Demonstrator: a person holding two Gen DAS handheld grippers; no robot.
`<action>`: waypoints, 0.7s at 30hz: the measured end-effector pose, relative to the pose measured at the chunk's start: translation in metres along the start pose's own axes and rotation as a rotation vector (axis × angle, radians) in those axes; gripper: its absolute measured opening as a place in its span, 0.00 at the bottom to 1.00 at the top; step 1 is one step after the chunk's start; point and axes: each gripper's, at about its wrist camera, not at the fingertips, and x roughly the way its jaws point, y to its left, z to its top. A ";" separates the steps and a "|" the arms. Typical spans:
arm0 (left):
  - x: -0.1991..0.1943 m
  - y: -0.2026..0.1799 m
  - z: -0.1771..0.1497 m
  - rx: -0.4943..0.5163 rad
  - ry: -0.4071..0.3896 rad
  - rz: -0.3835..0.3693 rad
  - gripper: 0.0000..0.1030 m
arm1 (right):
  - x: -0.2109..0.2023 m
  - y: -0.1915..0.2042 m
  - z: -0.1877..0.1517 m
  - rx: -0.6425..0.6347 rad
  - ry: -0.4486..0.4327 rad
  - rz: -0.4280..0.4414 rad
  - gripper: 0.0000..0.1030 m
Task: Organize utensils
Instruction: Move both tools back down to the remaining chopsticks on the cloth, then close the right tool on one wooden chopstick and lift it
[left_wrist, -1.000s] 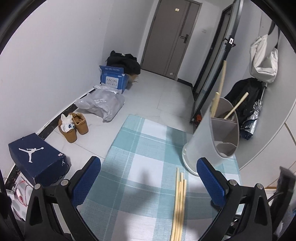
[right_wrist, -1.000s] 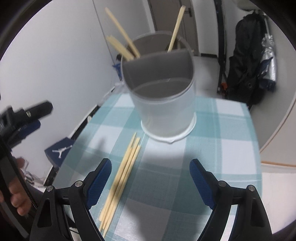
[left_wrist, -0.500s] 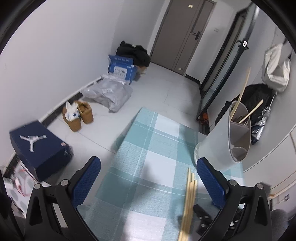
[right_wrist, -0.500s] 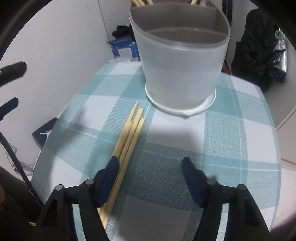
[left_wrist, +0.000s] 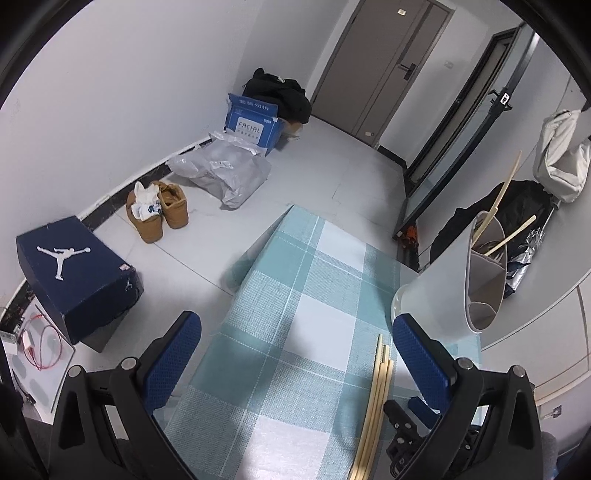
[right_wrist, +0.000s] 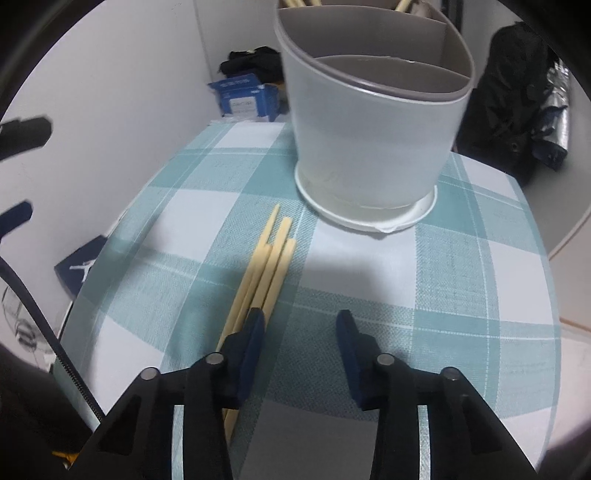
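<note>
Several pale wooden chopsticks (right_wrist: 266, 266) lie side by side on the teal checked tablecloth (right_wrist: 461, 280), in front of a grey divided utensil holder (right_wrist: 373, 140) with more sticks standing in it. My right gripper (right_wrist: 300, 323) hangs low over the cloth and its jaws are closing. Its left finger sits over the near part of the bundle, and only cloth shows between the pads. In the left wrist view the left gripper (left_wrist: 297, 354) stands open and holds nothing. The chopsticks (left_wrist: 376, 398) lie beside its right finger, and the holder (left_wrist: 443, 295) stands just beyond it.
The table's left edge drops to a tiled floor with a dark blue shoe box (left_wrist: 74, 273), tan boots (left_wrist: 159, 210), a grey plastic bag (left_wrist: 225, 173) and a blue carton (left_wrist: 255, 122). A black bag (right_wrist: 517, 103) hangs behind the holder on the right.
My right gripper has come down close to the cloth and its jaws have narrowed, with the left finger now over the chopsticks. The left gripper has shifted slightly and stays open.
</note>
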 end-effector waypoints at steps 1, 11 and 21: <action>0.001 0.001 0.001 -0.006 0.004 -0.001 0.99 | 0.000 0.000 0.001 0.003 0.000 -0.004 0.32; -0.002 0.002 0.001 -0.005 0.003 0.004 0.99 | 0.007 0.010 0.017 0.028 0.033 -0.002 0.23; -0.004 0.008 0.004 -0.022 0.002 0.002 0.99 | 0.014 0.007 0.021 0.043 0.060 -0.008 0.05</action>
